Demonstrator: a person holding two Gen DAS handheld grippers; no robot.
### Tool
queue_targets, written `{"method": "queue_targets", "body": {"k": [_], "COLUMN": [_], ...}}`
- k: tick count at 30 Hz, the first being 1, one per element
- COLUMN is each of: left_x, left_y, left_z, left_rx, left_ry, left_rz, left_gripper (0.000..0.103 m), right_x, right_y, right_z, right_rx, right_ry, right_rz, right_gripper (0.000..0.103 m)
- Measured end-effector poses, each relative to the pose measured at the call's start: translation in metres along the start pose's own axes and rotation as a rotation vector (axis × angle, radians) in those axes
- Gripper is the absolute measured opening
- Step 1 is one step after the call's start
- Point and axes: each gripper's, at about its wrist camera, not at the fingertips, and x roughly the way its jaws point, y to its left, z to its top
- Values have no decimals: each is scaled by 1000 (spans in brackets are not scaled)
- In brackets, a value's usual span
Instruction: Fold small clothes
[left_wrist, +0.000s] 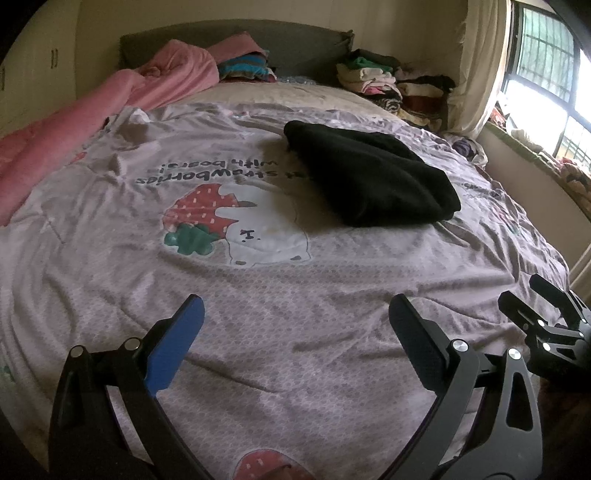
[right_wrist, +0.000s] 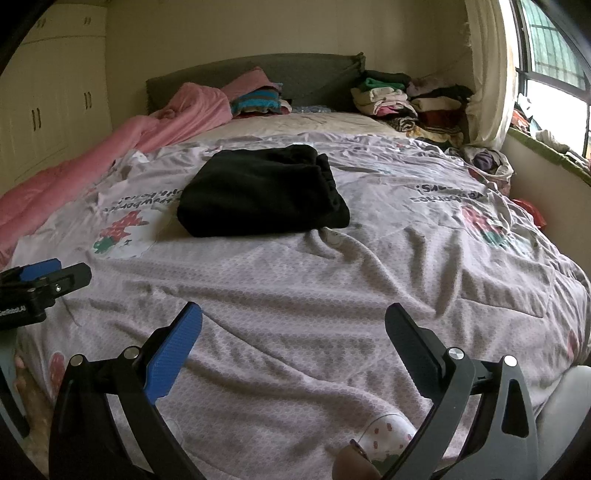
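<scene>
A black garment (left_wrist: 373, 181) lies folded in a flat bundle on the lilac bedcover (left_wrist: 295, 295), in the middle of the bed. It also shows in the right wrist view (right_wrist: 262, 192). My left gripper (left_wrist: 295, 314) is open and empty, low over the cover near the bed's front edge, well short of the garment. My right gripper (right_wrist: 293, 321) is open and empty, beside it to the right. The right gripper shows at the right edge of the left wrist view (left_wrist: 535, 306). The left gripper shows at the left edge of the right wrist view (right_wrist: 48, 277).
A pink quilt (left_wrist: 74, 122) lies along the left side of the bed. Stacks of folded clothes (left_wrist: 391, 81) sit at the headboard, right side, and a striped pile (left_wrist: 243, 68) at its middle. A window sill (left_wrist: 535, 147) with clutter runs along the right. Cupboards (right_wrist: 48, 103) stand at the left.
</scene>
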Motion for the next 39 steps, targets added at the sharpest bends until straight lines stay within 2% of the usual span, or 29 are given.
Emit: {"method": "queue_targets", "body": {"k": [30, 39], "left_x": [1, 5], "left_y": [0, 1], "left_z": [-2, -4], "left_rx": [9, 5], "left_ry": [23, 39], "left_rz": [31, 21], "left_gripper": [94, 94], "right_x": [-1, -1], "right_y": [2, -7], "right_z": [0, -5], "right_rx": [3, 36], "right_ry": [3, 2], "right_rz": [-1, -39], "right_gripper": [99, 99]}}
